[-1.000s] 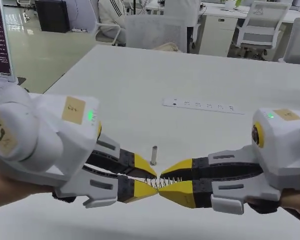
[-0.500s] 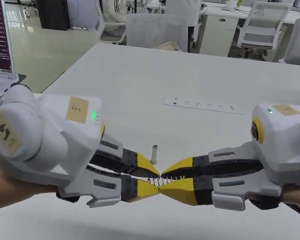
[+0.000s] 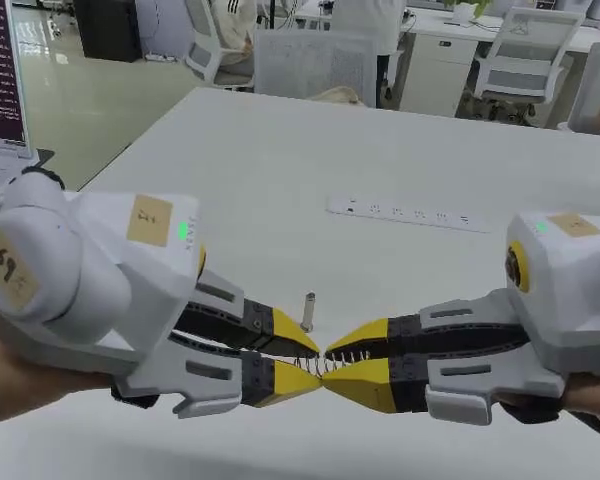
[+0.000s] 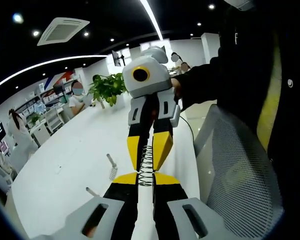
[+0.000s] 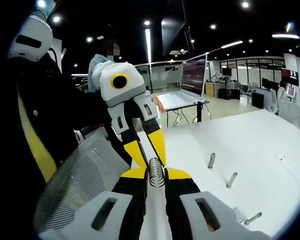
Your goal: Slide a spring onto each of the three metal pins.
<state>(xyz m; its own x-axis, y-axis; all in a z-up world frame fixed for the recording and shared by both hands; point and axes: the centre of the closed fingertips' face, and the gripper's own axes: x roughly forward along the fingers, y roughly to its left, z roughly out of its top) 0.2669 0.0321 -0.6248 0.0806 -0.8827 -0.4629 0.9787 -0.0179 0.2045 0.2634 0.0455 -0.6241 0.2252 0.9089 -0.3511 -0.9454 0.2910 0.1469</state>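
Left tool [image 4: 145, 181] tip-to-tip with right tool [image 4: 147, 165] — spring [image 4: 146, 174] between.

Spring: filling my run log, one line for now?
left tongs: shut on spring | right tongs: shut on spring | standing pin: bare

The spring [image 3: 325, 362] sat between left gripper [image 3: 315, 366] and right gripper [image 3: 332, 368]; a pin [image 3: 308, 311] stood just behind it, power strip [image 3: 412, 211] farther back

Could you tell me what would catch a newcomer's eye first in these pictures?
Two yellow-tipped tools meet nose to nose low over the white table: the left gripper and the right gripper, with a spring spanning their tips. Just behind them a metal pin stands upright, and a white power strip lies farther back.
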